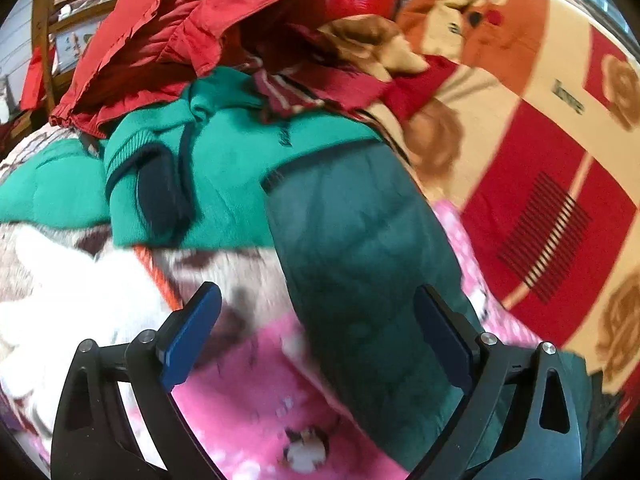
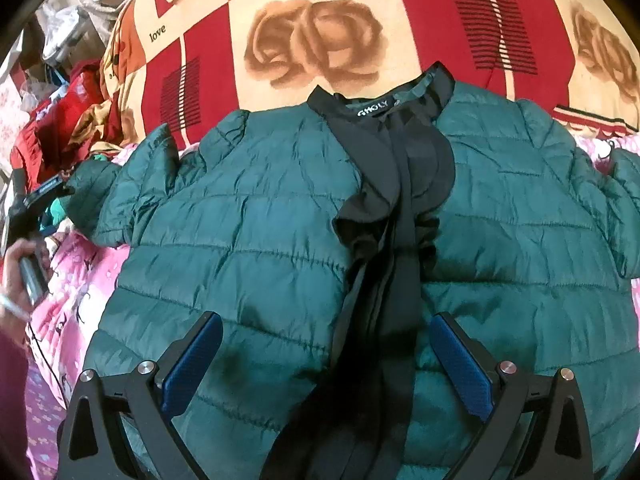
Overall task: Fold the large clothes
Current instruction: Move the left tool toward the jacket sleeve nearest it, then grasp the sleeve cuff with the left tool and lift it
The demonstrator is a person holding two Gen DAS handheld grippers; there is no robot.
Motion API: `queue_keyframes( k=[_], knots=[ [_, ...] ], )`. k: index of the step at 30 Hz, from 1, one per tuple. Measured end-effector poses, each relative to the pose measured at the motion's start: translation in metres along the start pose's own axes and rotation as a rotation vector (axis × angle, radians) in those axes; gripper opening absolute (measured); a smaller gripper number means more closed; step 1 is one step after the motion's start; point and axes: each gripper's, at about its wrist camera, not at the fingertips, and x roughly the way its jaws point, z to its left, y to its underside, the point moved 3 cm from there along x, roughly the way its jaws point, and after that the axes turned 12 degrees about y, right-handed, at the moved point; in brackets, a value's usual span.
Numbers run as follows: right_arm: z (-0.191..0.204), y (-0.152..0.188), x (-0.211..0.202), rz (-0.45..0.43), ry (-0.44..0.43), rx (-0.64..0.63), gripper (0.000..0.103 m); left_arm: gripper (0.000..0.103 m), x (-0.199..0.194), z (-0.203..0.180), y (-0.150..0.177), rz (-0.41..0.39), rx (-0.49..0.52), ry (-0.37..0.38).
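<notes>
A dark green quilted jacket (image 2: pixel 248 248) lies spread flat on the bed, front up, with a black collar and black ruffled front strip (image 2: pixel 396 208). My right gripper (image 2: pixel 326 360) is open and empty, hovering over the jacket's lower middle. My left gripper (image 1: pixel 318 340) is open and empty above one jacket sleeve (image 1: pixel 360 248), whose cuff points away from me. The left gripper also shows at the left edge of the right wrist view (image 2: pixel 32 208), held by a hand next to that sleeve.
A pile of clothes lies beyond the sleeve: a bright green knit garment (image 1: pixel 224 168) and red garments (image 1: pixel 168 28). A pink patterned sheet (image 1: pixel 248 400) and a red-and-cream rose blanket (image 2: pixel 320 40) cover the bed. A wooden chair (image 1: pixel 44 40) stands far left.
</notes>
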Motion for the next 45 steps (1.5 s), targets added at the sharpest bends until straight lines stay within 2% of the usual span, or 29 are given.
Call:
queue_keyframes(
  k=[2, 3, 4, 5, 6, 7, 8, 10, 12, 17, 21, 28, 34, 45],
  knots=[
    [0.002, 0.002, 0.002, 0.004, 0.008, -0.014, 0.103, 0.097, 0.008, 0.006, -0.007, -0.007, -0.012, -0.008],
    [0.002, 0.002, 0.002, 0.005, 0.01, -0.018, 0.103, 0.091, 0.011, 0.007, -0.009, -0.007, -0.019, 0.003],
    [0.002, 0.002, 0.003, 0.006, 0.012, -0.019, 0.103, 0.084, 0.014, 0.009, -0.011, -0.005, -0.025, 0.019],
    [0.002, 0.003, 0.004, 0.008, 0.012, -0.017, 0.103, 0.067, 0.018, 0.01, -0.012, 0.004, -0.032, 0.042],
    [0.001, 0.003, 0.005, 0.009, 0.011, -0.013, 0.103, 0.054, 0.025, 0.012, -0.014, 0.025, -0.045, 0.071],
    [0.001, 0.003, 0.005, 0.01, 0.009, -0.009, 0.103, 0.048, 0.028, 0.013, -0.014, 0.035, -0.053, 0.095],
    [0.0, 0.003, 0.006, 0.011, 0.008, -0.006, 0.103, 0.038, 0.03, 0.014, -0.015, 0.039, -0.06, 0.118],
    [0.001, 0.003, 0.006, 0.012, 0.01, -0.009, 0.103, 0.028, 0.031, 0.015, -0.017, 0.042, -0.072, 0.138],
    [0.002, 0.003, 0.006, 0.012, 0.012, -0.014, 0.103, 0.014, 0.026, 0.017, -0.018, 0.044, -0.083, 0.171],
    [0.0, 0.004, 0.005, 0.01, 0.01, -0.017, 0.103, 0.01, -0.001, 0.006, -0.021, 0.025, 0.006, 0.206],
    [-0.003, 0.004, 0.0, 0.008, 0.004, 0.001, 0.103, 0.008, -0.028, -0.008, -0.019, 0.011, 0.038, 0.268],
    [-0.021, 0.008, -0.015, -0.007, 0.011, 0.042, 0.103, 0.007, -0.088, -0.064, -0.009, -0.014, 0.169, 0.351],
    [-0.045, 0.014, -0.023, -0.004, 0.035, 0.085, 0.103, 0.007, -0.129, -0.114, 0.013, -0.006, 0.275, 0.418],
    [-0.094, 0.028, -0.035, -0.009, 0.073, 0.153, 0.103, 0.007, -0.16, -0.198, 0.069, 0.06, 0.425, 0.495]
  ],
)
